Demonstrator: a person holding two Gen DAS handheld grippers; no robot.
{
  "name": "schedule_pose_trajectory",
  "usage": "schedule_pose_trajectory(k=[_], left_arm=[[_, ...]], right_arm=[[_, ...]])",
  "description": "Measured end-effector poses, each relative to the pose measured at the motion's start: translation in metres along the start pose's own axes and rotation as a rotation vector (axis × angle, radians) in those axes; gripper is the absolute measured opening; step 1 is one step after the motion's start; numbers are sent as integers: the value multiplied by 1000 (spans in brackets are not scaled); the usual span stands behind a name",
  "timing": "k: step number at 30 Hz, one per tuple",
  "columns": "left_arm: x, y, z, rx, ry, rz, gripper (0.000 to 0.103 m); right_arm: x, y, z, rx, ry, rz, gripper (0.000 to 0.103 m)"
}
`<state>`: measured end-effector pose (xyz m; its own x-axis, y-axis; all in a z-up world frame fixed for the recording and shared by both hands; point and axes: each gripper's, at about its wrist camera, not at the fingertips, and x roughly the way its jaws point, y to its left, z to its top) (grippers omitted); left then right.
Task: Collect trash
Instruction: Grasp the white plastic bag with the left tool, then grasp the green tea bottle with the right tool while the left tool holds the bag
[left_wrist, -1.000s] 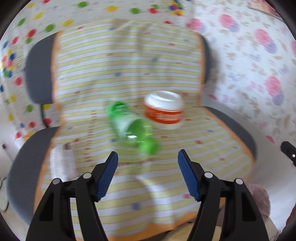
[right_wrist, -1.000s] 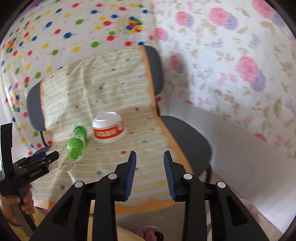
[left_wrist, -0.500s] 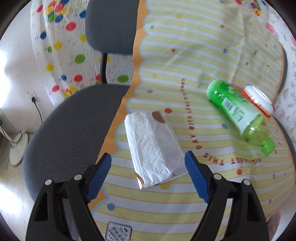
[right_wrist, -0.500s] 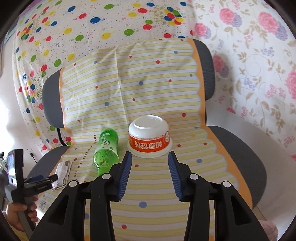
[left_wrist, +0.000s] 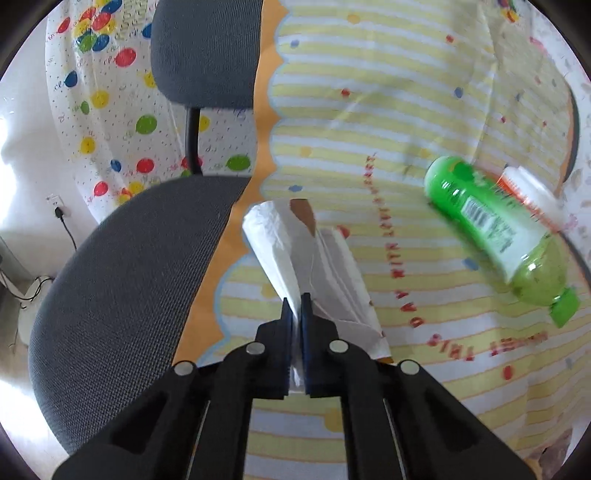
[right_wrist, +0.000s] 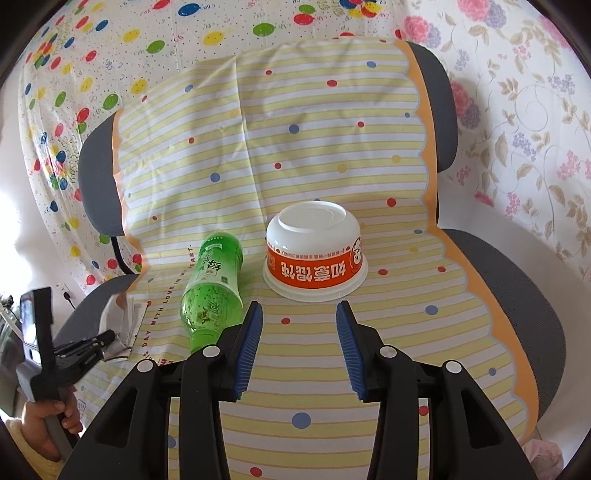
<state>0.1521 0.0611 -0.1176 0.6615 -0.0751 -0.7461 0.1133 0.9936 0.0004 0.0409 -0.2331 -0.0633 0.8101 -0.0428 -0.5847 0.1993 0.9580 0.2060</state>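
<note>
I am looking along the left gripper (left_wrist: 295, 308), and its blue fingers (left_wrist: 285, 332) are pressing together on the near edge of a white paper bag (left_wrist: 314, 273), with a strip of the paper showing between them. The bag is lying on the striped yellow cloth (left_wrist: 388, 110) at the seat's left edge, just beside the bare grey mesh of the office chair (left_wrist: 122, 280). This view is showing me a brown patch at the bag's far end and its creased folds, which the other camera is not resolving. To the right, a green bottle (left_wrist: 495, 236) is lying on its side with its cap toward me, and only a blurred sliver of the noodle bowl (left_wrist: 532, 195) is peeking out behind it.

From the right wrist I am seeing the whole seat. The right gripper (right_wrist: 299, 314) is hovering with its fingers apart, holding nothing, just in front of the upside-down white and orange noodle bowl (right_wrist: 316, 254). The green bottle (right_wrist: 212, 284) is lying just left of the bowl, apart from it. At the far left, the left gripper (right_wrist: 107, 338) is touching the crumpled paper bag (right_wrist: 122, 325), and a hand (right_wrist: 48, 424) is gripping its handle. Balloon and floral sheets are hanging behind the chair.
</note>
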Motion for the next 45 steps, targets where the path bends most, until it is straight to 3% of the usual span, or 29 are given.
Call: schedule_pose_trajectory(k=[7,10,19,26,28,33,36,45], left_arm=[[-49,-34,32,48,-113,-101,2],[-56,-50,42,66,-127,-123,2],[-39,-64,35,88,-93,-146,2],[-18,-57,36,63,-68,-118,2],[-16,-54,36,55,-64,-113,2],[-15,-45,32,42,-54,-115,2],[-16,-39,29,30,-46,-115,2],[-47,-42,31,44,-95,-152,2]], right_arm=[[13,-5,3,13,33,45,49],[18,0,6,-1,43,87,59],[46,-1,21,7,44,74,63],[68,39,22,-72,104,237,67],[78,54,24,-103,119,232,72],[114,81,25,-143,200,195,72],[128,83,18,-122,264,168,66],[43,55,15,-104,85,124,65]])
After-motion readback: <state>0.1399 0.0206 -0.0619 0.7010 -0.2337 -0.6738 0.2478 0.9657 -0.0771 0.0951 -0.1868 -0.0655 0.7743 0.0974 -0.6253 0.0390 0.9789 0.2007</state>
